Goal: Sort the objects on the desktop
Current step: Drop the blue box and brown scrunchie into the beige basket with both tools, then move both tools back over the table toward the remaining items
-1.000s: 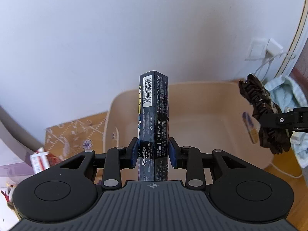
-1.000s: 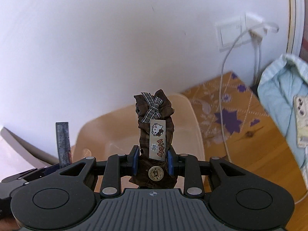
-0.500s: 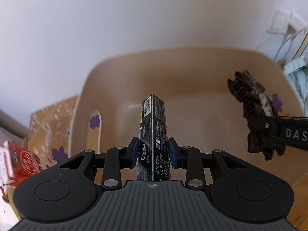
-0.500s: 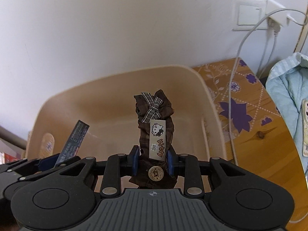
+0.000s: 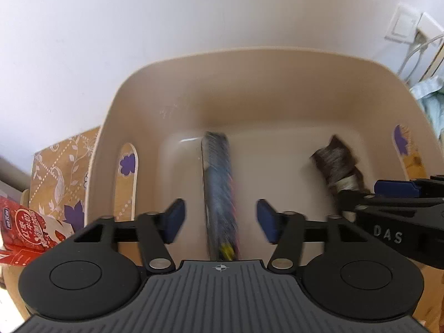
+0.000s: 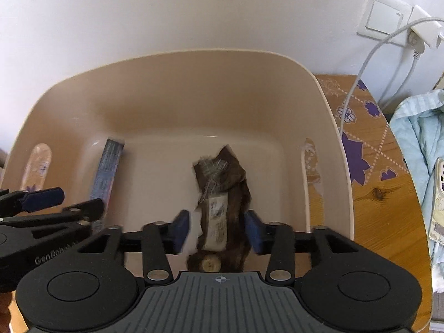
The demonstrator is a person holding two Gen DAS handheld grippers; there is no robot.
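Observation:
Both grippers hang over a beige plastic bin [image 5: 155, 91] [image 6: 177, 83]. My left gripper [image 5: 220, 220] has its jaws opening, and a dark slim box [image 5: 219, 191] drops blurred between them, clear of both pads. In the right wrist view the same box [image 6: 106, 169] leans at the bin's left side. My right gripper [image 6: 216, 229] is opening too. A brown plaid hair scrunchie [image 6: 226, 191] with a white tag falls between its pads, free of them. The scrunchie [image 5: 337, 161] also shows at the right of the left wrist view.
A patterned orange tablecloth [image 6: 369, 149] covers the wooden table around the bin. A red snack packet [image 5: 27, 227] lies left of the bin. White cables [image 6: 360, 77] run from a wall socket at the right, near light blue cloth [image 6: 416, 144] and a phone.
Both grippers sank into the bin and then opened. The dark box has left the left pads and the scrunchie has left the right pads; both are dropping.

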